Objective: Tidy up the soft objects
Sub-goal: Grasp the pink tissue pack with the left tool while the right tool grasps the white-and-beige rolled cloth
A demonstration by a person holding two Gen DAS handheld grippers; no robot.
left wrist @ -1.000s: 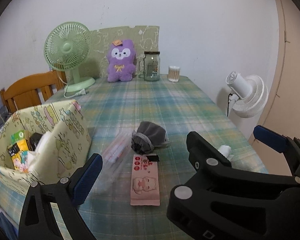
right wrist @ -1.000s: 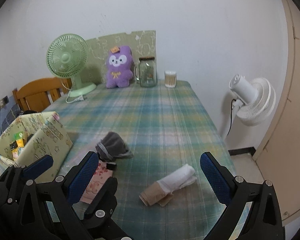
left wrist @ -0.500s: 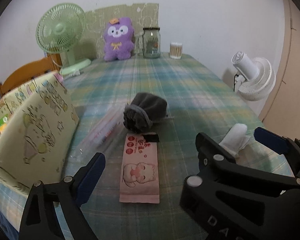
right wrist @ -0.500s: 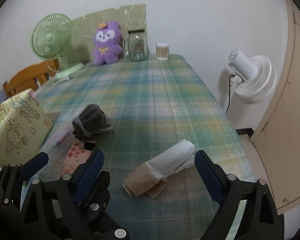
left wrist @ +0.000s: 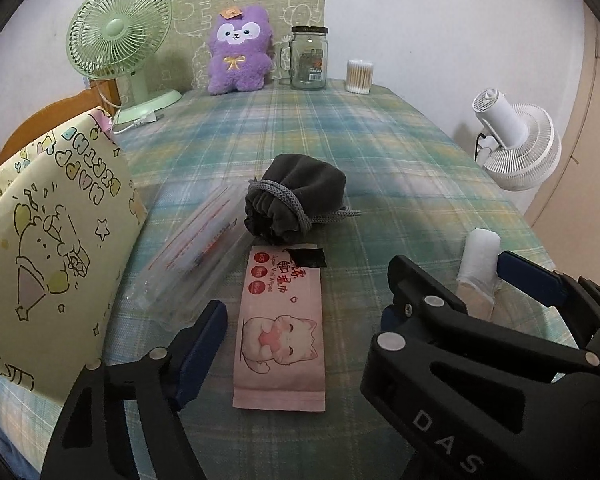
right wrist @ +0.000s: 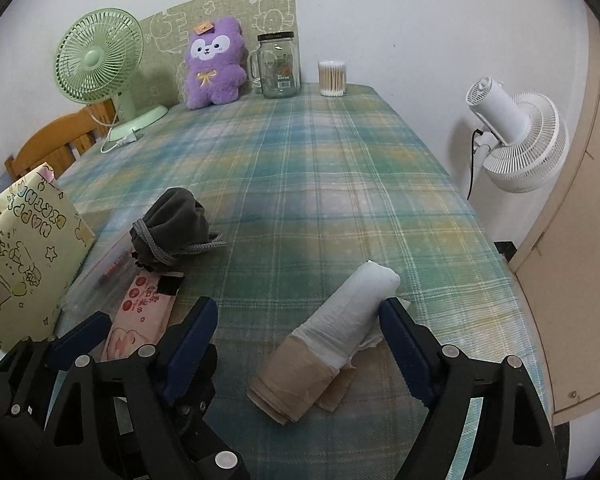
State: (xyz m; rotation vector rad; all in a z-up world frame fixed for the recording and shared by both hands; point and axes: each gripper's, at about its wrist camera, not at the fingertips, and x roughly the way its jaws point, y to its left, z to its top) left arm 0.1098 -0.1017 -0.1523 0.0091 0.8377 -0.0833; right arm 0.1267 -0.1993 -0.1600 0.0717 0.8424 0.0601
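A pink wipes pack (left wrist: 280, 336) lies flat between the jaws of my left gripper (left wrist: 300, 314), which are closing, with the pads still clear of it. Beyond it are a grey drawstring pouch (left wrist: 296, 200) and a clear plastic pack (left wrist: 196, 264). In the right wrist view a rolled white and beige cloth (right wrist: 332, 340) lies between the closing jaws of my right gripper (right wrist: 298, 308). The right pad is at the roll's side and the left pad stands apart. The left gripper's right finger is mostly hidden behind the right gripper.
A yellow cartoon gift bag (left wrist: 48, 248) stands at the left. At the table's far end are a green fan (left wrist: 118, 32), a purple plush (left wrist: 238, 56), a glass jar (left wrist: 308, 60) and a cotton swab tub (left wrist: 359, 76). A white fan (right wrist: 516, 140) stands beyond the right edge.
Both grippers have sunk toward the table and tipped downward. Their jaws have narrowed. The pink pack and the cloth roll now sit nearer, between the fingers.
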